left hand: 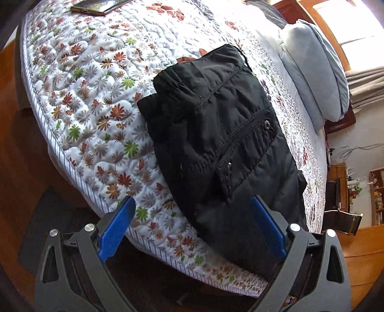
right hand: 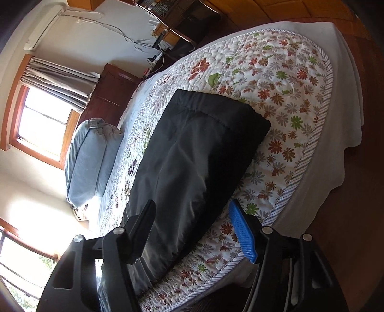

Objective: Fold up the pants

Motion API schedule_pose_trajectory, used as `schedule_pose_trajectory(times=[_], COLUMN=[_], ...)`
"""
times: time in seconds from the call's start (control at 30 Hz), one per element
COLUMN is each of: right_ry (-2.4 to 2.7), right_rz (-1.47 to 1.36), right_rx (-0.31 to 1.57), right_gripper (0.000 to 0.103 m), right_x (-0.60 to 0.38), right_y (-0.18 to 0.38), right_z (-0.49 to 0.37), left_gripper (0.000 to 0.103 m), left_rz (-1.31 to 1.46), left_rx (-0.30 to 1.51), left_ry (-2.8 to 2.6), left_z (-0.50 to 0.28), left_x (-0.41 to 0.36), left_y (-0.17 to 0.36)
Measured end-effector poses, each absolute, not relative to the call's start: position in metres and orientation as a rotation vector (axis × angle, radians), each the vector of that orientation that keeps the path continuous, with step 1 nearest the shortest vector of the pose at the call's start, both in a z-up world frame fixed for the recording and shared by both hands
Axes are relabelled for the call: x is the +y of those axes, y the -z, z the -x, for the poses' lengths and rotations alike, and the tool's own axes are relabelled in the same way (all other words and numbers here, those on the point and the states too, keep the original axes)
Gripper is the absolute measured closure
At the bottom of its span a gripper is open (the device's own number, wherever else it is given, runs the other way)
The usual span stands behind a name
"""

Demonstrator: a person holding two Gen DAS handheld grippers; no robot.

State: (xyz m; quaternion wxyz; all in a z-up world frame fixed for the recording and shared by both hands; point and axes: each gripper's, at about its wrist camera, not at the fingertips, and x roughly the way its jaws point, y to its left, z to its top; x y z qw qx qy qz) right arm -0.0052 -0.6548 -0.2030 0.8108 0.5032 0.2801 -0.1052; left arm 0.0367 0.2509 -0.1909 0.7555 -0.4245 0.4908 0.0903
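The black pants (left hand: pixel 216 134) lie folded into a compact bundle on the flowered quilt (left hand: pixel 96 96), near the bed's edge, with a zipped pocket facing up. My left gripper (left hand: pixel 192 199) hovers open over the bundle's near end; its blue pads (left hand: pixel 120 228) stand wide apart and touch nothing. In the right wrist view the pants (right hand: pixel 192 144) stretch away from me with a smooth fold on top. My right gripper (right hand: pixel 192 202) stands open just above their near end. The cloth lies under the gap between its fingers (right hand: pixel 242 232), and they do not pinch it.
A phone (left hand: pixel 98 6) rests at the quilt's far corner. A pale blue folded duvet (left hand: pixel 316 79) lies at the head of the bed, beside the window (right hand: pixel 43 120). The striped quilt border (right hand: pixel 309 148) marks the mattress edge, with wooden floor (left hand: pixel 14 100) beyond.
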Motion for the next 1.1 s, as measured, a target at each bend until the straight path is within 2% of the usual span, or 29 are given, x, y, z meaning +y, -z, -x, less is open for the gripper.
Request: schedule_pose_trajectory(times=[0.1,0.17,0.3,0.43,0.6,0.83,0.9,0.97,1.1], right_ry=[0.228,0.236,0.235,0.228,0.224,0.212,0.210,0.211,0.229], right_rz=[-1.048,-1.037,-1.030,-1.021,-1.024,-1.062,-1.104,-1.148,-1.215], right_rx=[0.615,0.627,0.630,0.644,0.659,0.638,0.609,0.568,0.500], right_gripper=[0.038,0.038,0.038,0.038,0.038,0.038,0.038,0.034,0.031], right_x=[-0.652,-0.651,-0.650,-0.646,-0.643,-0.644,-0.649,-0.656,-0.668], right_y=[0.200,0.199,0.197,0.197,0.202,0.205,0.205,0.206,0.209], right_z=[0.003,0.003,0.000,-0.008,-0.017,-0.014,-0.008,0.001,0.014], left_gripper=[0.009,0.025,0.026,0.043,0.047,0.048,0.057,0.072,0.079], left_rz=[1.006,1.055,1.109,1.184,1.181,1.119,1.092,1.085,1.070], left_rx=[1.071,1.035,1.000,0.966,0.900,0.955,0.948,0.937,0.928], left_ry=[-0.182,-0.160,-0.143,-0.129,-0.053,-0.105,-0.111,-0.106,-0.112], left_z=[-0.045,-0.048,-0.053,-0.046,-0.050,-0.068,-0.069,-0.073,-0.080], left_x=[0.255,0.254,0.253,0.258,0.255,0.252,0.250,0.247,0.243], left_y=[0.207,0.209,0.210,0.208,0.196,0.207,0.200,0.194,0.188])
